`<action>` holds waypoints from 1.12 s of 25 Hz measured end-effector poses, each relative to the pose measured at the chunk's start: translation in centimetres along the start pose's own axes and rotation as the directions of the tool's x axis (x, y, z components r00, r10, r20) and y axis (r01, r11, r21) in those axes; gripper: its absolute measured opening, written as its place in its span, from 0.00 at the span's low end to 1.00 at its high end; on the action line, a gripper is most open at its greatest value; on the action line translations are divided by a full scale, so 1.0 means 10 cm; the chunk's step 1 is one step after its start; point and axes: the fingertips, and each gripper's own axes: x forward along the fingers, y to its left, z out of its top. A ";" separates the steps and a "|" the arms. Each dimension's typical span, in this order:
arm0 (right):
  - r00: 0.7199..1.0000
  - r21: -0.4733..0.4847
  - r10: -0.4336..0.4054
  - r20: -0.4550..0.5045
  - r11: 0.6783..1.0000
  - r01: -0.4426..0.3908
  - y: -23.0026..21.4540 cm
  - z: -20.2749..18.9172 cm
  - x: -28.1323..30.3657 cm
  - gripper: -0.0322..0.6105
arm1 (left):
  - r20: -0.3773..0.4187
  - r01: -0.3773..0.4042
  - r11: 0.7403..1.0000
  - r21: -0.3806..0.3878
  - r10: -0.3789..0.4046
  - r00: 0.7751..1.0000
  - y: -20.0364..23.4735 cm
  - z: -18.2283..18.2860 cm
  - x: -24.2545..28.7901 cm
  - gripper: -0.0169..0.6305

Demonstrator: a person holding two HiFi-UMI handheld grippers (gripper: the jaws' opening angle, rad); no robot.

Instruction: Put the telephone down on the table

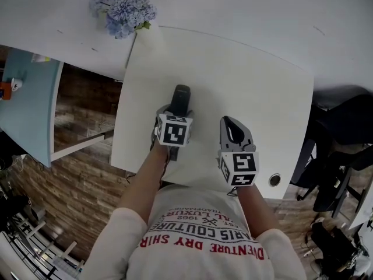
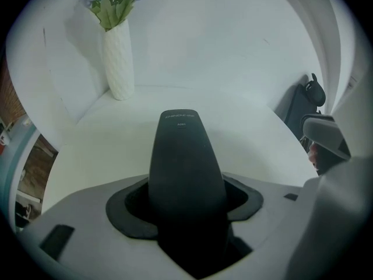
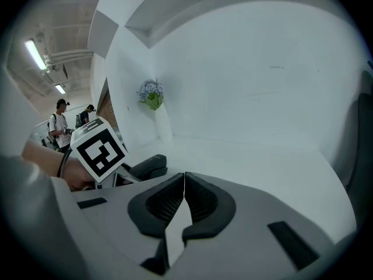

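Note:
A black telephone handset (image 1: 181,97) sticks out forward from my left gripper (image 1: 175,114), over the middle of the white table (image 1: 256,80). In the left gripper view the handset (image 2: 183,156) fills the gap between the dark pads, and the left gripper (image 2: 185,209) is shut on it. Whether it touches the tabletop I cannot tell. My right gripper (image 1: 233,130) hovers just to the right, shut with nothing in it; its pads meet in the right gripper view (image 3: 184,200). That view also shows the handset (image 3: 148,163) at its left.
A white vase of blue flowers (image 1: 122,7) (image 2: 118,57) stands at the table's far left corner against the white wall. A light blue table (image 1: 29,98) is at the left, a dark chair (image 1: 344,133) at the right. People (image 3: 58,127) stand far off.

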 end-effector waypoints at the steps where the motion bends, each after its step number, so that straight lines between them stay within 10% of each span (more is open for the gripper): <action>1: 1.000 -0.003 0.003 0.002 1.000 -0.003 0.02 0.01 0.01 0.09 | -0.003 -0.001 1.000 0.008 0.001 1.000 -0.01 0.00 0.00 0.49; 7: 1.000 -0.018 0.012 0.003 1.000 -0.012 0.10 0.05 -0.02 0.09 | 0.100 0.066 0.994 -0.090 -0.056 0.993 -0.02 0.14 -0.14 0.56; 18: 0.999 -0.011 -0.001 0.044 1.000 0.001 0.24 0.20 -0.21 0.09 | 0.291 0.006 0.999 -0.043 0.006 0.957 -0.11 0.40 -0.73 0.56; 22: 0.997 0.001 -0.011 0.077 1.000 0.011 0.30 0.28 -0.40 0.09 | 0.352 -0.085 0.996 -0.012 0.084 0.932 -0.12 0.43 -1.07 0.12; 28: 0.988 0.003 -0.054 0.145 0.999 0.054 0.38 0.46 -0.70 0.09 | 0.431 -0.043 0.998 0.040 0.022 0.902 -0.33 0.46 -1.47 0.06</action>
